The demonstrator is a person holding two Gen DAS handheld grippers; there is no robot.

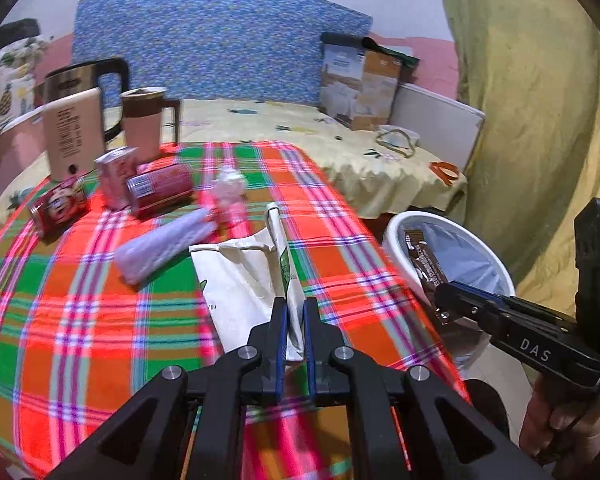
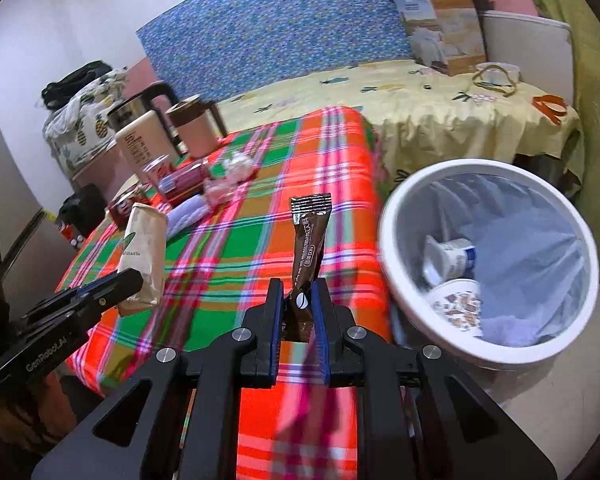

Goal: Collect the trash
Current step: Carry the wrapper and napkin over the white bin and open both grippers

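My left gripper is shut on a cream paper bag and holds it above the plaid-covered table; the bag also shows in the right wrist view. My right gripper is shut on a brown sachet that stands upright, just left of the white trash bin. In the left wrist view the sachet hangs over the bin's rim. The bin holds a yogurt cup and a patterned paper cup.
On the table's far left lie two red cans, a pink carton, a crumpled lilac wrapper and pink plastic scraps. A kettle, beige box and pink mug stand behind. A yellow-covered bed lies beyond.
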